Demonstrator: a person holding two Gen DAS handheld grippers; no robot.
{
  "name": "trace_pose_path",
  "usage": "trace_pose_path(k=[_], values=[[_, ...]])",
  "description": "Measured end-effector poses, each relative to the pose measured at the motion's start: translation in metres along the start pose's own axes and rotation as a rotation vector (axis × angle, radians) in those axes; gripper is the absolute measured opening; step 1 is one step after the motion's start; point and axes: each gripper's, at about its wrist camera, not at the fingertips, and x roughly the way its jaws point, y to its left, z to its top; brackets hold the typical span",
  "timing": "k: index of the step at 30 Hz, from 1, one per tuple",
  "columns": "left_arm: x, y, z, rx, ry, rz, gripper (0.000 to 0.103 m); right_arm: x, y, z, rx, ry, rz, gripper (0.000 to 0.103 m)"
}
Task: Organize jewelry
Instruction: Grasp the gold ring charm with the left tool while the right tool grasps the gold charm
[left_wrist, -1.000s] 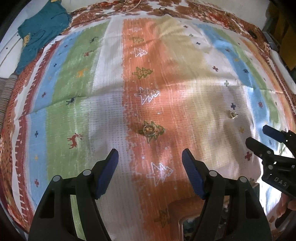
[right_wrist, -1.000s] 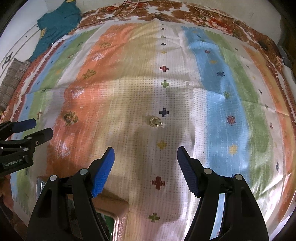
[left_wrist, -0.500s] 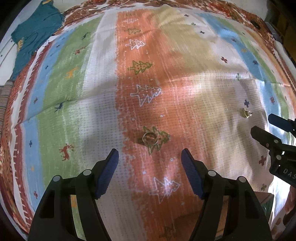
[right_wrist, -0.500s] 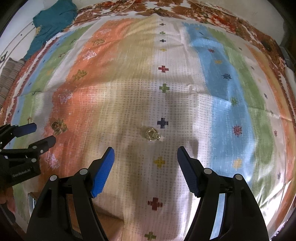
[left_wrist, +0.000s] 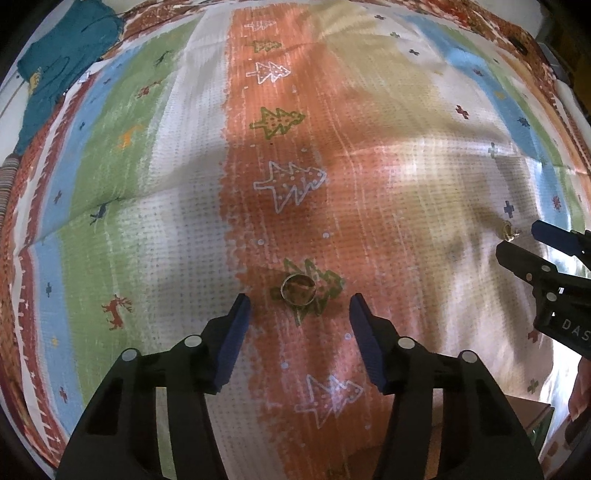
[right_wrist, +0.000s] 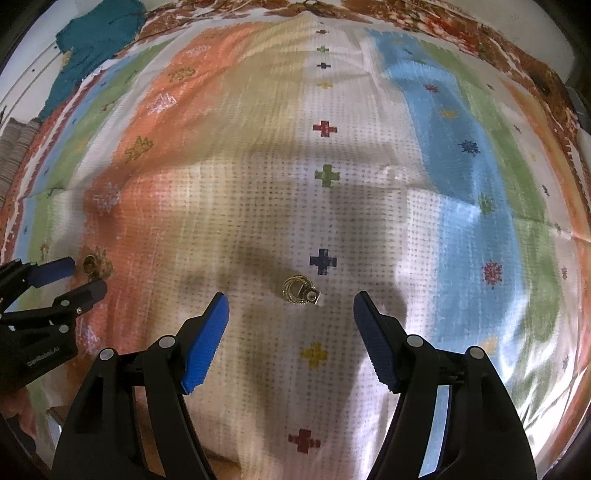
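Gold band ring (left_wrist: 298, 290) flat on orange stripe; ornate gold ring (right_wrist: 299, 290) on white.

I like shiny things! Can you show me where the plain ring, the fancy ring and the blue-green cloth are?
plain ring (left_wrist: 298, 290): left wrist view, on its band.
fancy ring (right_wrist: 298, 290): right wrist view, on its coiled gold hoop.
blue-green cloth (left_wrist: 62, 66): left wrist view, on its middle.

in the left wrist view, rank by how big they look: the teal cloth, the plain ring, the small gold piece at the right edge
1. teal cloth, far corner, yet largest by far
2. plain ring, just ahead of the open left gripper
3. small gold piece, smallest, though it lies farther off at the distorted edge, so true size is unsure
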Motion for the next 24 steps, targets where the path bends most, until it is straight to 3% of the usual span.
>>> trace_pose_path(k=[4,8,11,15,24], values=[[0.004,0.000,0.004,0.010,-0.002,0.005,0.047,0.008,0.000,0.005,-0.004,0.009,0.001,0.062],[0.005,-0.004,0.003,0.018,-0.005,0.021,0.030,0.013,0.002,0.005,-0.024,0.014,-0.026,0.053],[0.006,-0.003,0.003,0.015,-0.004,0.030,0.020,0.012,0.002,0.004,-0.025,0.021,-0.029,0.037],[0.006,-0.002,0.002,0.016,-0.009,0.025,0.019,0.010,0.005,0.003,-0.035,0.023,-0.019,0.018],[-0.010,0.004,0.003,0.008,-0.030,0.004,0.019,-0.003,0.004,0.001,-0.027,-0.022,-0.012,0.017]])
